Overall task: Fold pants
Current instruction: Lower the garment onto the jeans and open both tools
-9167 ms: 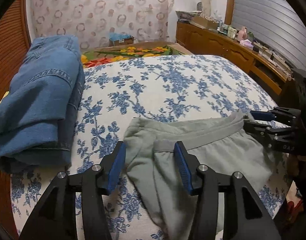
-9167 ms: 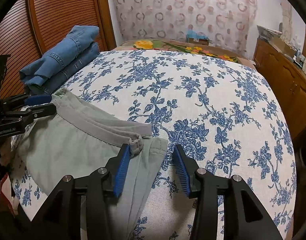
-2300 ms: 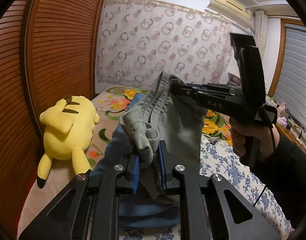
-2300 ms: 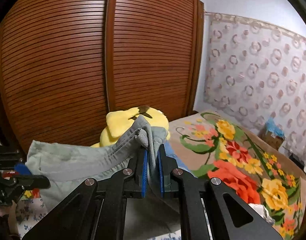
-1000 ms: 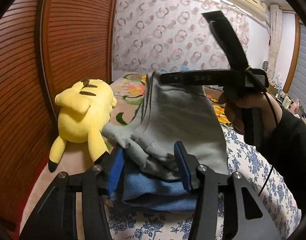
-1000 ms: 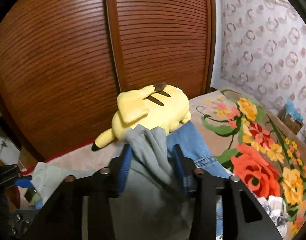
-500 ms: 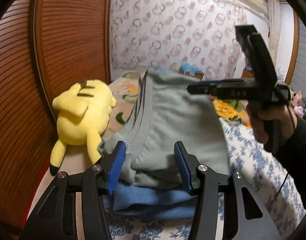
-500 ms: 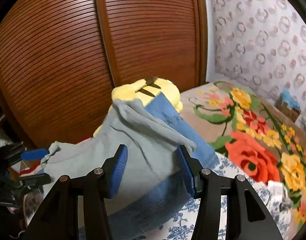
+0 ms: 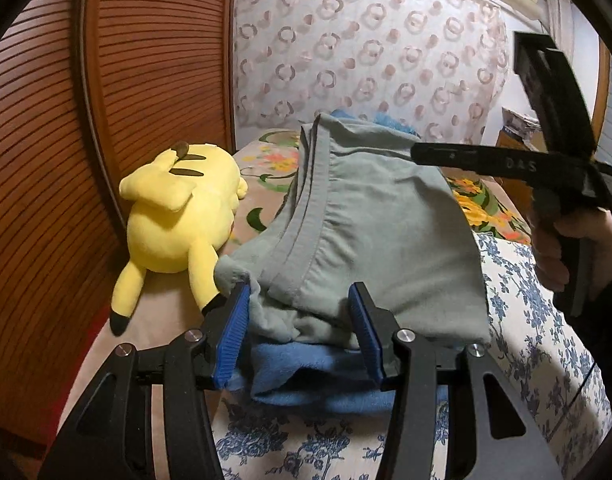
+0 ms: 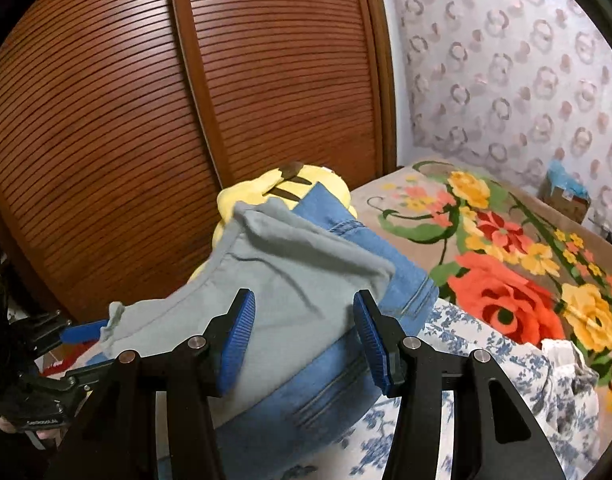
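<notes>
- Your left gripper has its ribbed blue pads spread apart. The near edge of the grey pants lies between them, and a bunched corner of cloth brushes the left pad, but nothing is clamped.
- Your right gripper also stands apart, its pads clear of the cloth; the pants sit just beyond its tips.
- The pants are soft, matte grey knit, folded into a thick pad with a stitched waistband running up the left side in the left wrist view. They rest on top of the jeans.
- The jeans are folded blue denim with visible seams and stitching, a bulky stack under the pants.
- A yellow plush with dark-tipped ears lies just left of the stack, fuzzy and rounded, against the wardrobe side.
- The stack sits on a bed; the sheet nearest you is white with blue flower print, smooth and flat.
- Further back lies a blanket, tan with large red, orange and yellow flowers and green leaves.
- The wardrobe beside the bed has brown wood doors with fine horizontal slats.
- A curtain, pale with ring patterns, covers the far wall.
- In the left wrist view your right hand grips the black handle of its tool, at the pants' far right edge.
</notes>
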`<action>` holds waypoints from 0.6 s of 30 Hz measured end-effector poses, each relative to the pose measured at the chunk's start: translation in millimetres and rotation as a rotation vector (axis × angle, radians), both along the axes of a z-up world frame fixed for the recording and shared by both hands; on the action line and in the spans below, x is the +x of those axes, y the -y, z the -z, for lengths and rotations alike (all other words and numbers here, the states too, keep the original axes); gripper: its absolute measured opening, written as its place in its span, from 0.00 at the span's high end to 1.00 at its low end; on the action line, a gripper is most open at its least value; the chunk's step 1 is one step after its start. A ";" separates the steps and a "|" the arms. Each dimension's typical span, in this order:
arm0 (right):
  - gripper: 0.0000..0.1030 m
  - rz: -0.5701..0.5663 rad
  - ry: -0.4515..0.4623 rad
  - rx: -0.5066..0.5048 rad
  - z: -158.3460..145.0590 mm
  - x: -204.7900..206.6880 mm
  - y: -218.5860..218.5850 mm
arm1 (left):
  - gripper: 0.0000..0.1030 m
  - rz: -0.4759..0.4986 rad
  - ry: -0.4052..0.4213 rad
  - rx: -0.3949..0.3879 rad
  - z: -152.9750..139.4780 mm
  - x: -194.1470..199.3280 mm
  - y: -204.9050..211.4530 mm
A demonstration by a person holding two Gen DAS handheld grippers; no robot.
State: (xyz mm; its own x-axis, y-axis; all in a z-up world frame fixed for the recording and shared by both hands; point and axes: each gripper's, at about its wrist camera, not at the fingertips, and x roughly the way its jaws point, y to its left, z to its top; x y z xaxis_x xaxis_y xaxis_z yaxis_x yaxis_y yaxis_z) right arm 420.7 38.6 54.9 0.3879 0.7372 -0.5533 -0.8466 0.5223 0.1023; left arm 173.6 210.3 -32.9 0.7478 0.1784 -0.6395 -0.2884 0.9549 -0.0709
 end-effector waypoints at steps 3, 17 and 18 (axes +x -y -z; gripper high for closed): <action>0.48 0.019 0.010 0.002 0.8 -20.3 5.0 | 0.50 0.013 -0.004 0.004 -3.1 -7.1 -0.5; 0.39 0.069 0.004 0.016 0.0 -89.8 30.6 | 0.00 0.030 0.047 0.021 -21.2 -43.4 5.3; 0.37 0.071 0.001 0.024 0.8 -93.4 34.0 | 0.00 0.030 0.044 0.022 -21.9 -44.7 6.3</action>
State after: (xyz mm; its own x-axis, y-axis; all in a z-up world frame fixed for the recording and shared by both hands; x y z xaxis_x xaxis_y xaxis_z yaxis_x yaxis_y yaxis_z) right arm 327.3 4.6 54.1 0.4404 0.7205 -0.5357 -0.8075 0.5787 0.1144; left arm 128.9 204.1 -11.0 0.7801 0.1691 -0.6024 -0.2568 0.9645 -0.0618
